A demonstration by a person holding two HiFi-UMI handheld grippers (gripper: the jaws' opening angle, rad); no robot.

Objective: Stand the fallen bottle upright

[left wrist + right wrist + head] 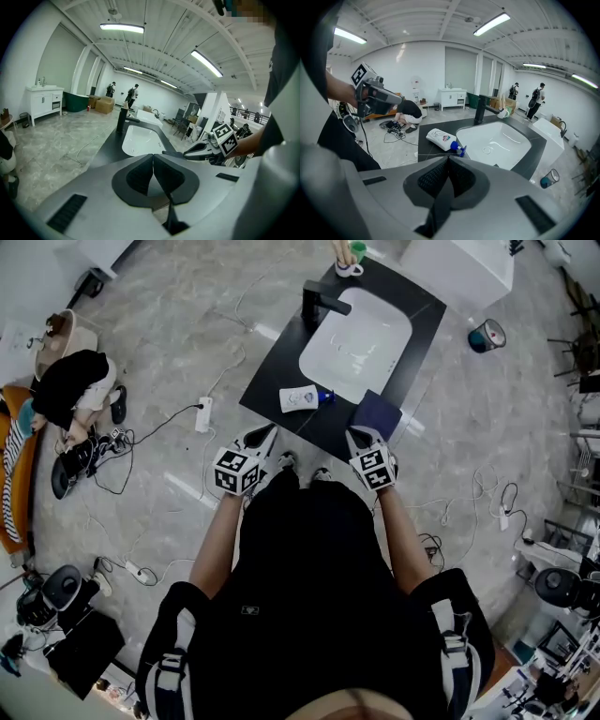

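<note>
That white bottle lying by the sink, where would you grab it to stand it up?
Probably the bottle by its white body, around the middle, from above with jaws across its width. It lies flat on the black counter, sides free; the blue pump looks too small to hold.

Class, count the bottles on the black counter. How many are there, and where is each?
1. The bottle lies on its side on the counter, at the near left corner of the sink. No other bottle shows in any view.
</note>
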